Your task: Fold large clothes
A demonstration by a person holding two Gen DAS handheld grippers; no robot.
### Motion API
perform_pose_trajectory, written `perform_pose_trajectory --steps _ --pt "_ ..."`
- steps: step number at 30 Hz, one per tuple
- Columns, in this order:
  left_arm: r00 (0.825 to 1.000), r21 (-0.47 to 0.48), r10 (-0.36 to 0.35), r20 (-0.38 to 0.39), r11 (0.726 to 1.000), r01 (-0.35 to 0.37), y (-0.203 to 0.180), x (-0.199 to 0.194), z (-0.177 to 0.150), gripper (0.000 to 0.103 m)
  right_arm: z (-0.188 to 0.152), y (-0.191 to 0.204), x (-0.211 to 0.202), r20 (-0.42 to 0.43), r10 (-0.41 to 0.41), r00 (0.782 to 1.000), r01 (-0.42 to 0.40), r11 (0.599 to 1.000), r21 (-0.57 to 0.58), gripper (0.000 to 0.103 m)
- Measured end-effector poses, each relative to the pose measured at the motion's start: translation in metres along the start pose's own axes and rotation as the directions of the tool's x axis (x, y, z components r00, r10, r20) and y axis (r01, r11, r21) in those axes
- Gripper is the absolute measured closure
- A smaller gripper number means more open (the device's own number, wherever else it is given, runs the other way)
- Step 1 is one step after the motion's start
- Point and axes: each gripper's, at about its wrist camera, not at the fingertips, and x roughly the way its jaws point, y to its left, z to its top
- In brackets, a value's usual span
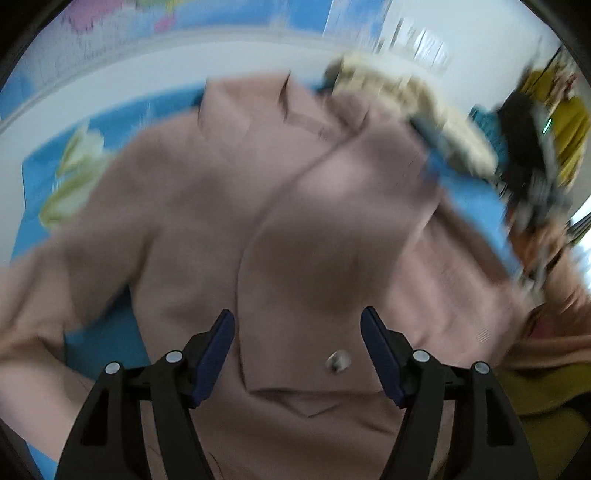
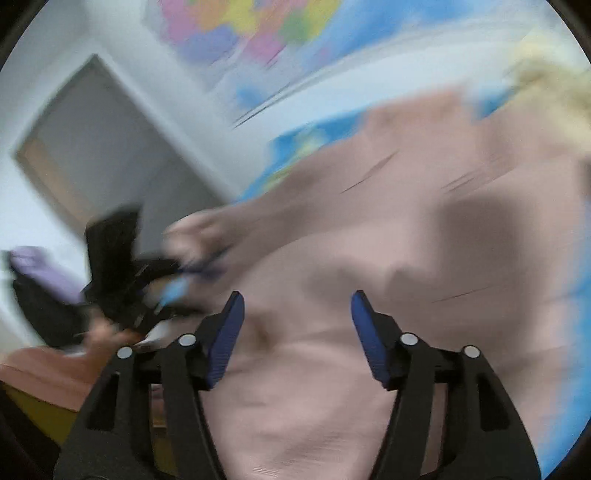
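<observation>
A dusty-pink coat lies spread, front up, on a blue map-printed cover. Its collar points away from me and a pale button sits near the front edge. My left gripper hovers open over the coat's overlapping front panel, with nothing between its blue pads. In the right wrist view the same coat fills the frame, heavily blurred. My right gripper stands open above the fabric, its pads apart and holding nothing. The other hand's black tool shows blurred at the coat's left edge.
A cream fluffy garment lies beyond the coat's collar. Mustard-yellow cloth hangs at the far right. A coloured world map covers the wall, with a grey door to its left. A person's hand and sleeve show at the right.
</observation>
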Motion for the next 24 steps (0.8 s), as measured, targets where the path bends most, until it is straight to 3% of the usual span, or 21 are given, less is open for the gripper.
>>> perform_pose_trajectory --steps 1,3,6,8,9,10,11,12,14,18,19,21,23,24 --pt "0.999 0.004 0.031 -0.025 1.000 -0.031 0.001 0.010 -0.003 0.035 0.005 -0.022 -0.010 0.034 -0.089 0.996 0.087 0.996 0.034 0.036" --pt "0.998 -0.007 0.027 -0.049 1.000 -0.027 0.006 0.019 -0.003 0.035 0.012 -0.059 -0.020 0.056 -0.242 0.969 0.236 0.968 0.090 0.036" --pt "0.998 0.018 0.033 -0.062 0.999 -0.032 0.009 0.028 0.003 0.041 0.013 -0.104 -0.007 0.008 -0.234 0.972 0.228 0.953 0.200 0.035" --pt "0.995 0.062 0.074 -0.061 0.996 -0.070 0.006 0.030 0.008 0.069 0.011 -0.123 0.008 -0.028 -0.184 0.982 0.186 0.953 0.241 0.036" --pt "0.993 0.067 0.098 -0.065 0.993 -0.094 0.006 0.034 0.012 0.073 0.010 -0.130 0.019 -0.052 -0.186 0.981 0.193 0.951 0.241 0.040" --pt "0.992 0.063 0.106 -0.062 0.993 -0.102 0.008 0.035 0.017 0.082 0.009 -0.131 0.028 -0.065 -0.151 0.986 0.163 0.959 0.232 0.055" --pt "0.990 0.070 0.127 -0.053 0.990 -0.124 0.008 0.035 0.022 0.088 0.009 -0.134 0.033 -0.072 -0.125 0.990 0.138 0.965 0.223 0.085" --pt "0.986 0.080 0.160 -0.043 0.984 -0.156 0.007 0.034 0.025 0.089 0.011 -0.134 0.032 -0.073 -0.117 0.990 0.131 0.966 0.224 0.099" --pt "0.981 0.093 0.191 -0.018 0.978 -0.188 0.007 0.030 0.036 0.091 0.017 -0.143 0.011 -0.036 -0.091 0.995 0.097 0.969 0.229 0.100" --pt "0.968 0.108 0.239 0.073 0.963 -0.246 0.010 0.014 0.066 0.091 0.026 -0.148 -0.041 0.084 -0.115 0.990 0.094 0.970 0.225 0.100" --pt "0.962 0.110 0.253 0.098 0.958 -0.264 0.011 0.011 0.074 0.089 0.026 -0.150 -0.044 0.075 -0.178 0.981 0.158 0.963 0.217 0.100" --pt "0.955 0.127 0.265 0.131 0.951 -0.281 0.012 0.010 0.089 0.076 0.021 -0.156 -0.034 0.019 -0.269 0.963 0.258 0.940 0.224 0.100" --pt "0.947 0.143 0.296 0.125 0.939 -0.313 0.016 0.021 0.101 0.054 0.014 -0.167 -0.027 -0.009 -0.284 0.959 0.276 0.925 0.259 0.097" --pt "0.959 0.141 0.266 0.093 0.950 -0.278 0.022 0.026 0.102 0.049 0.009 -0.172 -0.026 -0.010 -0.273 0.962 0.265 0.921 0.285 0.095"
